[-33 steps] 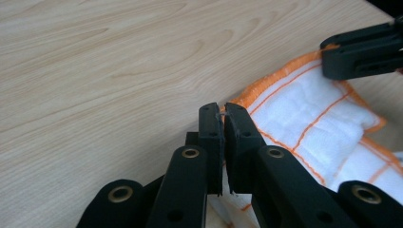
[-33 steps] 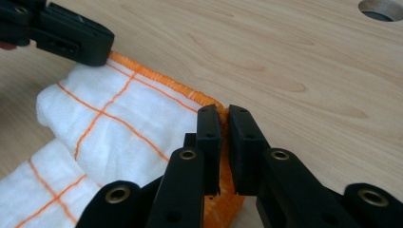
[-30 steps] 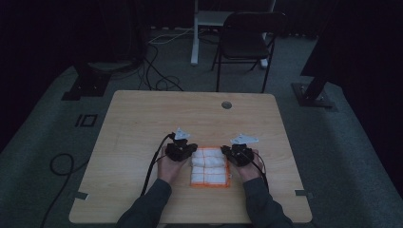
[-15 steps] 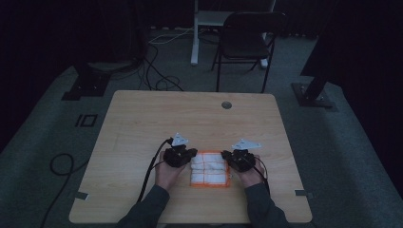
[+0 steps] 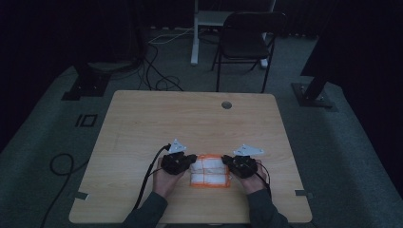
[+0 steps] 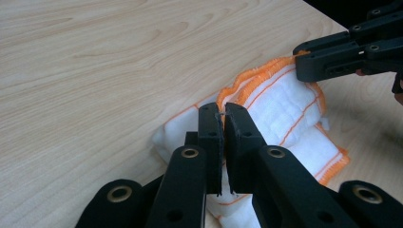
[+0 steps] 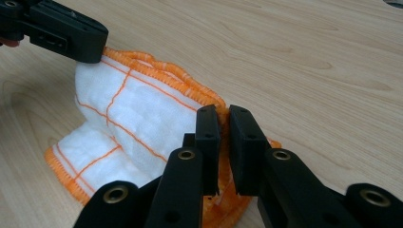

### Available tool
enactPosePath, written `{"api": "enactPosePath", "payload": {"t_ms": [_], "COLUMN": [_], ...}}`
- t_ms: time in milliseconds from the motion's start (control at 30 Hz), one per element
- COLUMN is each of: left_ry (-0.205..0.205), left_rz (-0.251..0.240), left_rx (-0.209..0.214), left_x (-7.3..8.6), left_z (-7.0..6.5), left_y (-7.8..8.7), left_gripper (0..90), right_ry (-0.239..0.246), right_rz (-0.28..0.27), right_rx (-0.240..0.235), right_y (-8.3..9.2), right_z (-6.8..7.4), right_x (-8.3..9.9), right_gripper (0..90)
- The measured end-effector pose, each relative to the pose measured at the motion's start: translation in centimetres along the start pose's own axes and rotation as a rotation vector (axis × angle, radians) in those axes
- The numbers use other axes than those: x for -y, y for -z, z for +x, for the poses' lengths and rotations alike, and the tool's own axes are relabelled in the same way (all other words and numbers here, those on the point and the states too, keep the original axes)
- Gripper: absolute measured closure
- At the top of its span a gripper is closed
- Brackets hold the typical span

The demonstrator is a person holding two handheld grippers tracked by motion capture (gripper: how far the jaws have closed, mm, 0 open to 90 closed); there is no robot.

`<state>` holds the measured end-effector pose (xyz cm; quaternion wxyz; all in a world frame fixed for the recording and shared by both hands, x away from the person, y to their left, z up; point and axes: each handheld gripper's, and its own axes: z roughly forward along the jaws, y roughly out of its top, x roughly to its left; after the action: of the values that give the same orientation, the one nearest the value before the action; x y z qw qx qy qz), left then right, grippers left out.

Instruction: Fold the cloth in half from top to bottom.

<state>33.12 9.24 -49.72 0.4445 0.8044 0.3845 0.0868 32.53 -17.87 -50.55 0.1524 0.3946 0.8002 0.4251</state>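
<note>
Near the counter's (image 5: 142,123) front edge lay the cloth (image 5: 209,171), each end clamped in tongs: left tongs (image 6: 223,130), right tongs (image 7: 224,137). Folding neatly probably required lifting both corners level, edges kept aligned.

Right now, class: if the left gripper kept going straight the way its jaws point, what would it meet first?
Probably the right gripper, which pinches the opposite corner of the same orange-edged white cloth; depth is hard to judge.

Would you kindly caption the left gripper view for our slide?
Left hand-held gripper pinching an orange-edged white cloth on a wooden table.
</note>
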Motion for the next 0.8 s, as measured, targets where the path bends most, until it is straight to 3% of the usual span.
{"api": "enactPosePath", "payload": {"t_ms": [467, 667, 800], "left_ry": [-0.009, -0.011, -0.004], "left_rz": [-0.023, -0.070, -0.062], "left_rx": [0.031, 0.018, -0.003], "left_x": [0.9, 0.0, -0.4], "left_z": [-1.1, -1.0, -0.5], "left_y": [1.6, 2.7, 2.2], "left_gripper": [84.1, 81.4, 79.6], "right_ry": [0.002, 0.008, 0.014], "right_rz": [-0.007, -0.019, -0.024], "right_rx": [-0.031, -0.039, -0.045], "right_y": [1.2, 2.0, 2.1], "right_z": [0.7, 1.0, 1.1], "right_x": [1.1, 1.3, 1.4], "right_gripper": [82.7, 82.7, 82.6]}}
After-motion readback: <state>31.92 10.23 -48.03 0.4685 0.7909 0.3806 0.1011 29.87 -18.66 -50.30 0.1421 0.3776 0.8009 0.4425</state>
